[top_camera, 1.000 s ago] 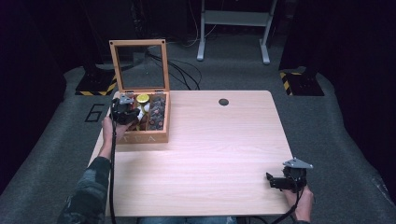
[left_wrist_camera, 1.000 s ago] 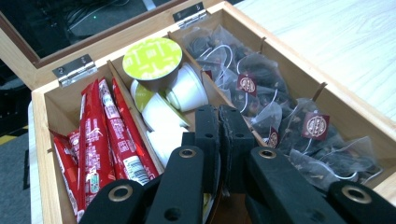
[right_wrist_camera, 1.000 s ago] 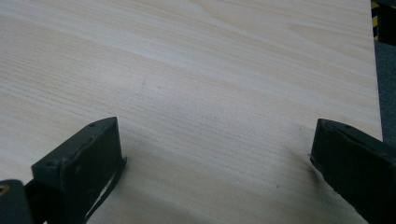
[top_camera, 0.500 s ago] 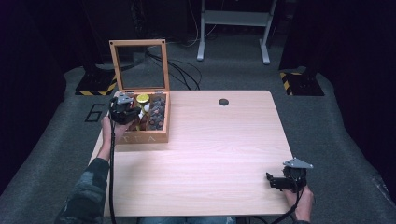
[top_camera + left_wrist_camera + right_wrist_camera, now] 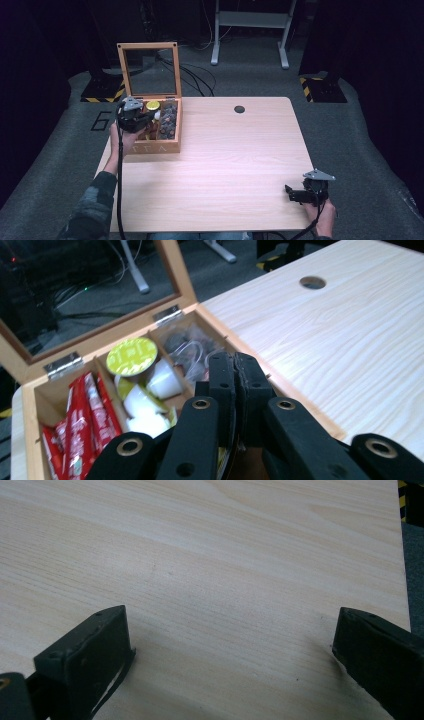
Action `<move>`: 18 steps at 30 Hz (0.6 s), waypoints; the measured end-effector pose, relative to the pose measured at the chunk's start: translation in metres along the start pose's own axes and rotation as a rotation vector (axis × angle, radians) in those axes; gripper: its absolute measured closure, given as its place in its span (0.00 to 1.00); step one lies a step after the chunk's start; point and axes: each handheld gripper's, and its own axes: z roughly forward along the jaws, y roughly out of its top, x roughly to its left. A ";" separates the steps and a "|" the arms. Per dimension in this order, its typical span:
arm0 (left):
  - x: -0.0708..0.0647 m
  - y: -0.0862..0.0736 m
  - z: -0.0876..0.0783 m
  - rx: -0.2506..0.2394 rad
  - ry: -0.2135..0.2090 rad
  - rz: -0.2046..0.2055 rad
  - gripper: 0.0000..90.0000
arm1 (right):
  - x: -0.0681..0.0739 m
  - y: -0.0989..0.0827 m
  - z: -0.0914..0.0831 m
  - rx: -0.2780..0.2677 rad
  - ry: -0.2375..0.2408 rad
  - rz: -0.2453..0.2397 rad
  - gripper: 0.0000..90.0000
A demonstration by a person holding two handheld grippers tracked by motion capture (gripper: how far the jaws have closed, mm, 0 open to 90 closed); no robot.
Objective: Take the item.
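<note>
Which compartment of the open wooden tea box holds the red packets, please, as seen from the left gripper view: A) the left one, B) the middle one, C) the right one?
A: the red packets lie in the tea box's left compartment, beside the middle one with the green-lidded capsule.

We log barely any change: over the last second the left gripper (image 5: 237, 367) drifted a hair toward the far side of the wooden box (image 5: 150, 148) and back, and the forearm sleeve (image 5: 92, 210) behind it shifted slightly. It ends with jaws pressed together, the yellow-lidded capsule (image 5: 131, 356) just beyond and left of the fingertips, and the red sachets (image 5: 82, 420) further left. Whether anything in the box moved, we cannot tell at this size.
</note>
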 end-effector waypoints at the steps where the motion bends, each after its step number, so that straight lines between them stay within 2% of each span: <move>1: -0.002 0.002 -0.001 -0.004 -0.004 0.003 0.96 | 0.000 0.000 0.000 0.001 0.000 0.000 0.01; 8: -0.019 0.013 -0.008 -0.035 -0.036 0.037 0.96 | 0.000 0.000 0.000 0.001 0.001 0.000 0.01; 18: -0.046 0.026 -0.010 -0.059 -0.091 0.088 0.96 | 0.000 0.000 0.000 0.001 0.000 0.001 0.01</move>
